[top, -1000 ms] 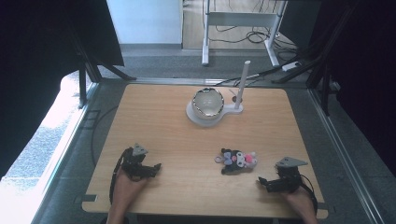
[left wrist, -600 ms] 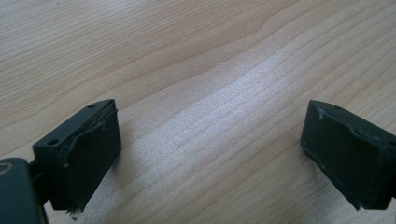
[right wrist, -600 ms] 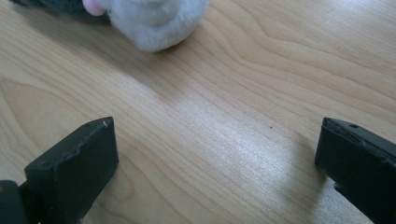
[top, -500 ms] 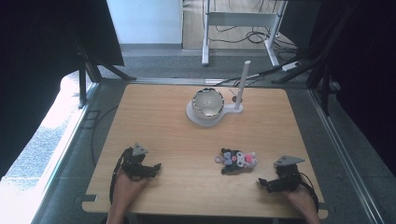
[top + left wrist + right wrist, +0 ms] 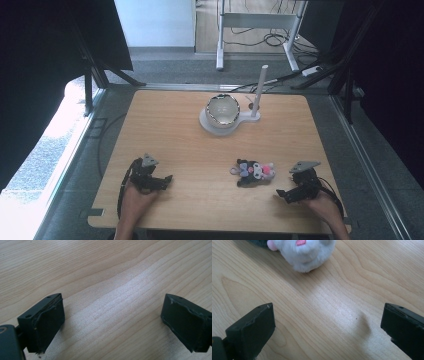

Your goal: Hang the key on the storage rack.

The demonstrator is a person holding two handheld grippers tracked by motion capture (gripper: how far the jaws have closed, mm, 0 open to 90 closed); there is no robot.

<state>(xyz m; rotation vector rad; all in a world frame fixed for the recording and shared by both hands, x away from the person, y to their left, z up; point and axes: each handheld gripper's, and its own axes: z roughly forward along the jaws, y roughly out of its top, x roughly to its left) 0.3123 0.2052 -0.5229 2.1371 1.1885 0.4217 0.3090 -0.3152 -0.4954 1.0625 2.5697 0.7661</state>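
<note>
Nothing moved: both tongs still parked on desk [image 5: 165,130].
Left tongs [image 5: 112,322] open, empty; right tongs [image 5: 328,327] open, plush toy [image 5: 305,252] just ahead.

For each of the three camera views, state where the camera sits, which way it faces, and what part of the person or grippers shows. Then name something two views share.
High view: above the near edge, looking forward and down on the table; forearms, left gripper and right gripper.
Left gripper view: low, facing bare wood between its open jaws.
Right gripper view: low, between open jaws, facing the plush toy.
Shared: the plush toy, in the high and right gripper views.
</note>
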